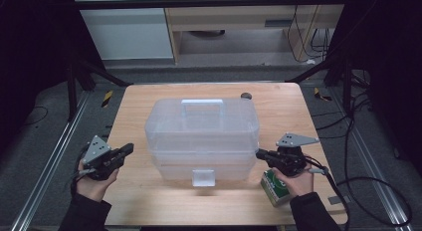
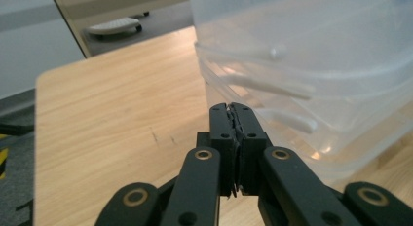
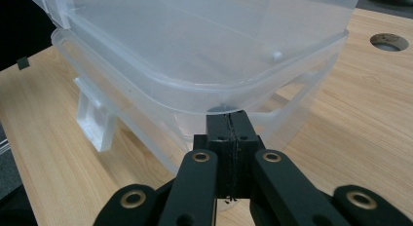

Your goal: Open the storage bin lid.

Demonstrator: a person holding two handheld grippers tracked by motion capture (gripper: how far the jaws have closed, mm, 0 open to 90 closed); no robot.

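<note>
We have a clear plastic storage box (image 1: 201, 136) sitting in the middle of the wooden table (image 1: 149, 201), lid on, with a handle (image 1: 202, 105) on top and a latch (image 1: 203, 177) at the front. Our left gripper (image 1: 127, 150) waits just beside its left end and our right gripper (image 1: 261, 154) nearly touches its right end; both have their jaws pressed together, holding nothing. We judge the box light and apparently empty, with thin, smooth, slightly flexible walls that could slip. The lid's overhanging rim (image 3: 204, 92) or the latch looks like the best hold. A green carton (image 1: 274, 187) lies under our right hand.
</note>
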